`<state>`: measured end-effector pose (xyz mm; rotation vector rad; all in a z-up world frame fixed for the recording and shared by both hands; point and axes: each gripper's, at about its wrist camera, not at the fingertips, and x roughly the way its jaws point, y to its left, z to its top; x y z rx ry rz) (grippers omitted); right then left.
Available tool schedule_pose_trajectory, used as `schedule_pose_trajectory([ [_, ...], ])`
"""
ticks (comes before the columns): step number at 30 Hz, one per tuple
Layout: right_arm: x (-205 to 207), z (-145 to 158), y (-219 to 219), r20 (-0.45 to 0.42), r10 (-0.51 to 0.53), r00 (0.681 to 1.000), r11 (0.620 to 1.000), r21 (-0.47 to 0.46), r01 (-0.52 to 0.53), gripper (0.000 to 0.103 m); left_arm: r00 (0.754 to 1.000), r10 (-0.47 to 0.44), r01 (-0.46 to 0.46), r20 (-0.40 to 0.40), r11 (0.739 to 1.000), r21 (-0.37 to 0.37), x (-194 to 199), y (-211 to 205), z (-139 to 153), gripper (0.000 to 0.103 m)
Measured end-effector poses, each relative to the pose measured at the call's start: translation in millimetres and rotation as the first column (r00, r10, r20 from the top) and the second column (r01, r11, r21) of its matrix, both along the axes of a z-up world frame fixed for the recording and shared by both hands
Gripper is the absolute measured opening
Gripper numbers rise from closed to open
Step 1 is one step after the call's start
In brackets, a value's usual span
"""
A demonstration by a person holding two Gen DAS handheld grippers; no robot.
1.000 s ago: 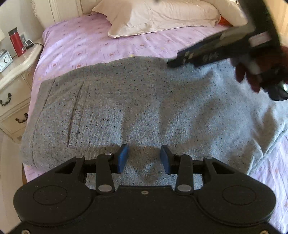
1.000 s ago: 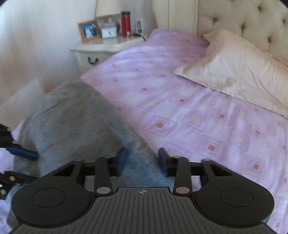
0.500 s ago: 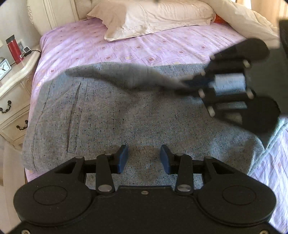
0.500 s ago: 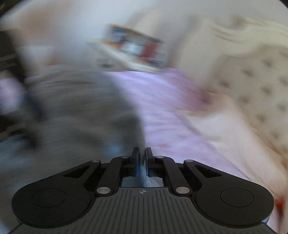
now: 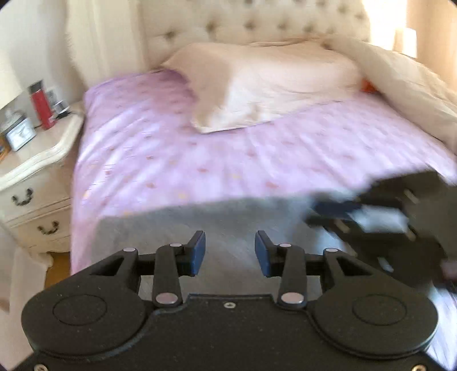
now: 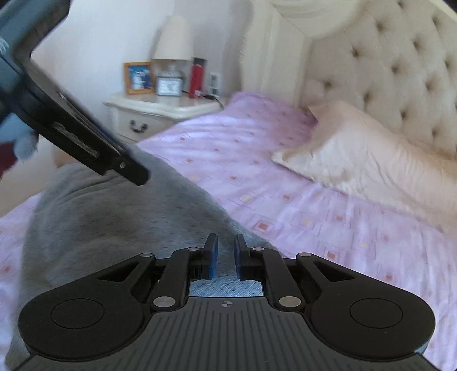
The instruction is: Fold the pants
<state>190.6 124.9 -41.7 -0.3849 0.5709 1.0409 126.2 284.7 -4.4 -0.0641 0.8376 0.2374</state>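
Left wrist view
Left gripper [image 5: 230,245]: released; the blue pads stand well apart with nothing between them, poised above the near part of the cloth.
Pants [image 5: 200,222]: grey, spread flat across the foot end of the bed, near edge under the gripper, far edge a straight line across the sheet.
Right gripper [image 5: 337,208]: enters from the right, blurred; its blue tip meets the far right edge of the pants, where a grey strip of cloth rises toward it.
Sheet [image 5: 171,159]: lilac with small squares, bare between the pants and the pillow.
Pillow [image 5: 271,85]: cream, lying against the tufted headboard [image 5: 251,20].
Nightstand [image 5: 37,159]: white, left of the bed; it carries a red bottle [image 5: 41,105] and a small clock [image 5: 21,137].

Right wrist view
Right gripper [image 6: 226,248]: clenched to a narrow slot, grasping grey cloth that runs up between the pads (pale fabric also fills the opening behind them).
Pants [image 6: 114,222]: mounded to the left and ahead of the gripper, tapering to a ridge that leads into its pads; the lilac sheet lies on both sides.
Left gripper [image 6: 134,171]: seen edge-on at upper left, slanting down, its tip just above the pants.
Background: the nightstand holds a lamp [image 6: 172,38], a photo frame [image 6: 138,77] and the bottle.
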Motion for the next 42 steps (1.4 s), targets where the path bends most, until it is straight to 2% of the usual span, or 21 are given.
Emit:
schedule_pose_trajectory([
  [3,27.6,-23.2,12.3,-0.148,-0.1,0.984,0.994,-0.062,0.091,0.011,0.986,0.134,-0.135,-0.099,0.991,0.004,28.5,32.1,-25.8,0.048],
  [5,36.9,-28.3,7.8,-0.194,-0.118,0.974,0.993,0.008,0.122,0.008,0.968,0.19,-0.191,-0.167,0.982,0.008,32.1,51.1,-48.5,0.054],
  [7,43.5,-25.8,9.1,-0.234,-0.124,0.964,0.992,0.007,0.129,0.008,0.976,0.184,-0.192,-0.114,0.979,-0.065,18.4,63.3,-55.2,0.055],
  [8,45.2,-22.2,9.9,-0.247,-0.117,0.962,0.993,-0.006,0.119,0.008,0.977,0.183,-0.19,-0.111,0.98,-0.062,14.1,62.2,-55.8,0.055],
  [9,47.5,-16.9,8.6,-0.261,-0.105,0.96,0.994,-0.01,0.106,0.008,0.978,0.178,-0.183,-0.113,0.982,-0.04,11.1,57.1,-55.4,0.055],
  [11,48.8,-5.3,-4.8,-0.285,-0.092,0.954,0.993,0.044,0.109,0.009,0.98,0.162,-0.16,-0.118,0.987,0.024,7.9,44.1,-53.3,0.054],
  [12,47.5,1.9,-16.1,-0.299,-0.072,0.952,0.991,0.083,0.101,0.009,0.98,0.158,-0.155,-0.12,0.987,0.036,8.0,38.3,-49.8,0.048],
  [15,32.8,16.0,-46.2,-0.314,-0.006,0.949,0.996,0.086,0.035,0.009,0.986,0.124,-0.128,-0.109,0.991,-0.025,-1.2,25.0,-31.0,0.045],
  [17,14.8,20.0,-67.9,-0.308,0.043,0.951,0.999,0.042,-0.031,0.009,0.994,0.06,-0.07,-0.091,0.992,-0.107,-15.8,8.9,-20.4,0.046],
  [20,-17.4,16.3,-102.4,-0.274,0.101,0.956,0.991,-0.058,-0.121,0.009,0.994,-0.056,0.04,-0.096,0.987,-0.159,-33.9,-26.2,-21.0,0.046],
  [21,-29.8,12.3,-115.1,-0.281,0.111,0.953,0.984,-0.102,-0.144,0.009,0.99,-0.091,0.072,-0.105,0.983,-0.17,-37.9,-37.9,-24.5,0.046],
  [23,-47.1,2.1,-135.0,-0.362,0.129,0.923,0.969,-0.153,-0.196,0.01,0.976,-0.176,0.149,-0.131,0.97,-0.195,-47.1,-61.2,-35.1,0.046],
  [24,-57.5,5.0,-145.8,-0.348,0.145,0.926,0.971,-0.129,-0.201,0.01,0.967,-0.213,0.18,-0.142,0.961,-0.209,-51.5,-70.0,-39.8,0.046],
  [26,-74.3,10.2,-155.5,-0.308,0.171,0.936,0.965,-0.137,-0.222,0.011,0.937,-0.297,0.253,-0.182,0.94,-0.23,-62.3,-87.3,-49.5,0.046],
  [30,-97.1,22.8,-164.4,-0.195,0.194,0.961,0.973,-0.087,-0.214,0.011,0.912,-0.372,0.351,-0.174,0.926,-0.143,-80.1,-107.8,-45.8,0.046],
  [34,-95.0,27.5,-160.8,-0.175,0.19,0.966,0.976,-0.074,-0.206,0.011,0.908,-0.386,0.364,-0.165,0.919,-0.15,-78.4,-115.8,-43.3,0.047],
  [37,-91.3,29.2,-165.0,-0.173,0.179,0.968,0.979,-0.065,-0.193,0.011,0.918,-0.359,0.35,-0.168,0.933,-0.078,-77.5,-128.9,-45.8,0.048],
  [40,-89.5,28.0,-171.3,-0.202,0.153,0.967,0.984,-0.06,-0.168,0.011,0.926,-0.331,0.323,-0.18,0.944,-0.071,-73.3,-133.4,-51.7,0.048],
  [41,-88.3,27.6,-174.2,-0.214,0.137,0.967,0.986,-0.062,-0.153,0.011,0.928,-0.323,0.317,-0.186,0.946,-0.061,-71.1,-134.8,-54.6,0.047],
  [42,-86.6,26.9,-178.7,-0.223,0.121,0.967,0.988,-0.062,-0.138,0.011,0.928,-0.317,0.315,-0.194,0.948,-0.043,-70.0,-137.0,-57.3,0.035],
])
